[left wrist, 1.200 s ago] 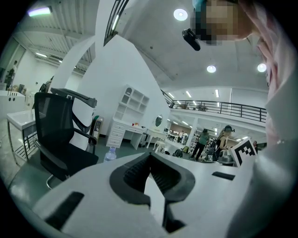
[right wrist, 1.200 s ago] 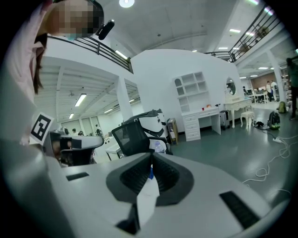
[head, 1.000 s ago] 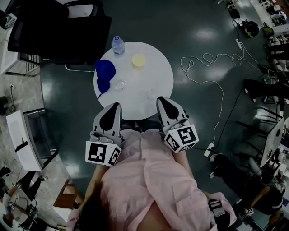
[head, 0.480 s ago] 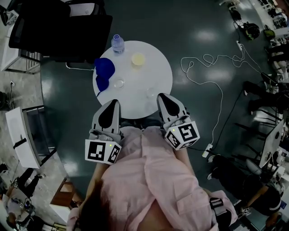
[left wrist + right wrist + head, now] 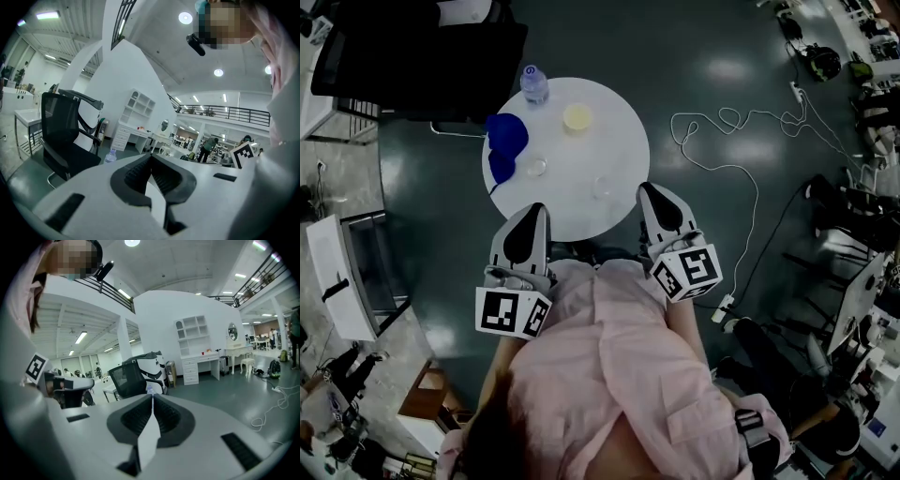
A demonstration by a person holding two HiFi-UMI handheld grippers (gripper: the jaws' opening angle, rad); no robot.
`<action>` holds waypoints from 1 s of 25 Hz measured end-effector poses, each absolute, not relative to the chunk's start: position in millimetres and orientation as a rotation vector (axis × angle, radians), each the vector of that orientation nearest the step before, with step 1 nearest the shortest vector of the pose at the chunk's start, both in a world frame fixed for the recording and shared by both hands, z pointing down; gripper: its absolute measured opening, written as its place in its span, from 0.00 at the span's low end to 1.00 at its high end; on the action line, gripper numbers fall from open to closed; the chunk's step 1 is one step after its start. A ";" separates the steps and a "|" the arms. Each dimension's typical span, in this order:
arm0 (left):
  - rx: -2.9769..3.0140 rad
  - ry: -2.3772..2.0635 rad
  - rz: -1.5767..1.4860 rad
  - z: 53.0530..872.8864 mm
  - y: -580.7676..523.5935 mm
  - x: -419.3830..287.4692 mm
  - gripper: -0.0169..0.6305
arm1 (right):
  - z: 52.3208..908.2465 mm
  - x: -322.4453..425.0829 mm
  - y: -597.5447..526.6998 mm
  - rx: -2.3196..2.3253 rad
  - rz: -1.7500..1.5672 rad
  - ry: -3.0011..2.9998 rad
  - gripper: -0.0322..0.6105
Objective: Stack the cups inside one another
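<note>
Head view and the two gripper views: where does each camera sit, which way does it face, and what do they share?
Head view: on the person's head, facing steeply down at the round table; the pink shirt, left gripper and right gripper show.
Left gripper view: on the left gripper, facing along its shut jaws toward the black chair; shirt at the right edge.
Right gripper view: on the right gripper, facing along its shut jaws toward the same chair; shirt at the left edge.
Shared: all three show the chair.

A pale pink shirt is worn. The left gripper and right gripper are grey, black-padded, with square-marker cubes.
</note>
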State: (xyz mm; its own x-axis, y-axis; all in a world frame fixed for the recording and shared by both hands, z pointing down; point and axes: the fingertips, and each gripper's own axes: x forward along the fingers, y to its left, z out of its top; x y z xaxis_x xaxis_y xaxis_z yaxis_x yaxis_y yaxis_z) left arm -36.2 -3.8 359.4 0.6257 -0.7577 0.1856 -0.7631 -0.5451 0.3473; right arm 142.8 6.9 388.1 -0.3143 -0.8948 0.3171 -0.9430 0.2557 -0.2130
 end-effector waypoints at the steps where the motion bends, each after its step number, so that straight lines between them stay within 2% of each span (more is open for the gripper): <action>1: 2.454 -1.207 0.023 359.6 -2.5 -34.0 0.05 | 386.2 149.2 4.1 1.764 0.540 -2.380 0.10; 8: 2.437 -1.206 0.050 365.4 5.0 -31.8 0.05 | 402.7 173.9 -19.3 1.723 0.518 -2.305 0.10; 16: 2.426 -1.217 0.066 367.0 7.8 -28.3 0.05 | 484.0 162.4 -33.3 1.537 0.776 -2.200 0.11; 18: 2.421 -1.212 0.072 368.4 7.8 -27.7 0.05 | 510.8 153.2 -30.2 1.490 0.896 -2.177 0.22; 25: 2.412 -1.184 0.096 374.4 10.3 -16.4 0.05 | 588.1 148.7 -13.7 1.376 1.021 -1.999 0.24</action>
